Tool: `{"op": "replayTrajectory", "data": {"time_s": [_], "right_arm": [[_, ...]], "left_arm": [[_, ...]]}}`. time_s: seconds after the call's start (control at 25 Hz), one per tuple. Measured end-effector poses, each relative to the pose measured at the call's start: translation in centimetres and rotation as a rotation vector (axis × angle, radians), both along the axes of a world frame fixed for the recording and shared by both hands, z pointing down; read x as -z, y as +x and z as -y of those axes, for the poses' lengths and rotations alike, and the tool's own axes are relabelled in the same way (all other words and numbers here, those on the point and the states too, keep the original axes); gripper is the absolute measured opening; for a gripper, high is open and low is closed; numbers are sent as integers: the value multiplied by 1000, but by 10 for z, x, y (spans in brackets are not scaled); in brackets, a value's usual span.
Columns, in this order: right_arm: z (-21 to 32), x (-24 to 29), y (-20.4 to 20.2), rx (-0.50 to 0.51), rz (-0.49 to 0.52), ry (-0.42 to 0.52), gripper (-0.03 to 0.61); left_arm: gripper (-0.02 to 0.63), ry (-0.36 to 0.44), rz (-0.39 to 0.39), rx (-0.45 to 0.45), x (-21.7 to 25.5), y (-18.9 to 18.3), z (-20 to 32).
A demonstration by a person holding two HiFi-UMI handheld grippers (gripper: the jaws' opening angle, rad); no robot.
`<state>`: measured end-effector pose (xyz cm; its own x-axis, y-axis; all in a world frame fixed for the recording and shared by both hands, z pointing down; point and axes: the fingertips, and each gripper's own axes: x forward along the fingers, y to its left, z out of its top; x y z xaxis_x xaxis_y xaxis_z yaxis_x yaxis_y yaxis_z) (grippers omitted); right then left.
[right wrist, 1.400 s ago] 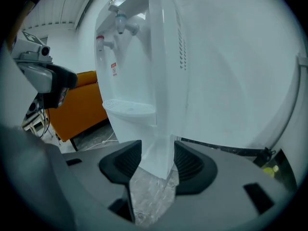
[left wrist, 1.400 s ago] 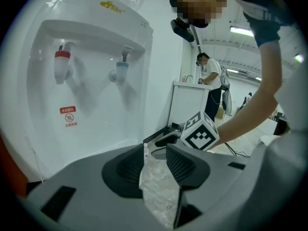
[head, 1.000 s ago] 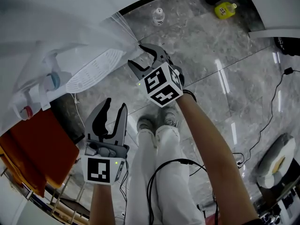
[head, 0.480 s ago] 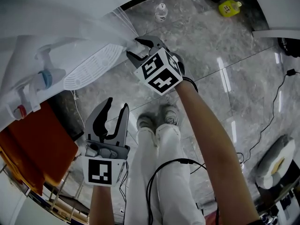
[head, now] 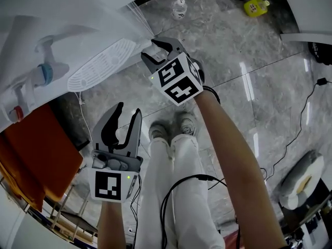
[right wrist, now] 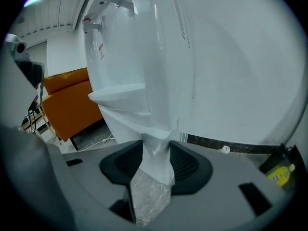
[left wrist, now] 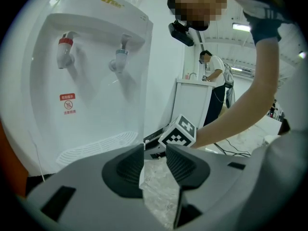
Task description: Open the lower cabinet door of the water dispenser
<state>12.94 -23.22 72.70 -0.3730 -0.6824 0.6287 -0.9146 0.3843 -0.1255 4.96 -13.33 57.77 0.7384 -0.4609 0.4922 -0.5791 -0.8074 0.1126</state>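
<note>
The white water dispenser (head: 62,30) fills the upper left of the head view, with a red tap (left wrist: 65,49), a blue tap (left wrist: 119,59) and a slotted drip tray (head: 101,66). My right gripper (head: 151,50) is at the front corner below the tray. Its jaws have just been closing, and the white edge of the lower cabinet door (right wrist: 158,143) stands between the pads and touches both. My left gripper (head: 128,110) hangs lower, apart from the dispenser, open with nothing between its pads (left wrist: 130,165).
An orange seat (head: 36,154) stands to the left of the dispenser. On the marble floor lie a yellow bottle (head: 255,7), a clear bottle (head: 179,7) and cables (head: 306,113). The person's legs and shoes (head: 171,131) are below the grippers.
The right gripper has shifted slightly up onto the dispenser's corner and its jaws have narrowed around the white door edge. The left gripper has stayed where it was.
</note>
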Motion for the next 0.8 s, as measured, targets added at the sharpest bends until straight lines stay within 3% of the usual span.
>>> {"op": "replayTrajectory", "data": {"time_s": [0.44, 0.8], "right_arm": [[-43, -2, -4, -41, -6, -41, 121], [-94, -6, -21, -31, 20, -113, 101]], "left_arm": [[149, -50, -27, 42, -3, -2, -10], [149, -59, 9, 108, -4, -27, -15]]}}
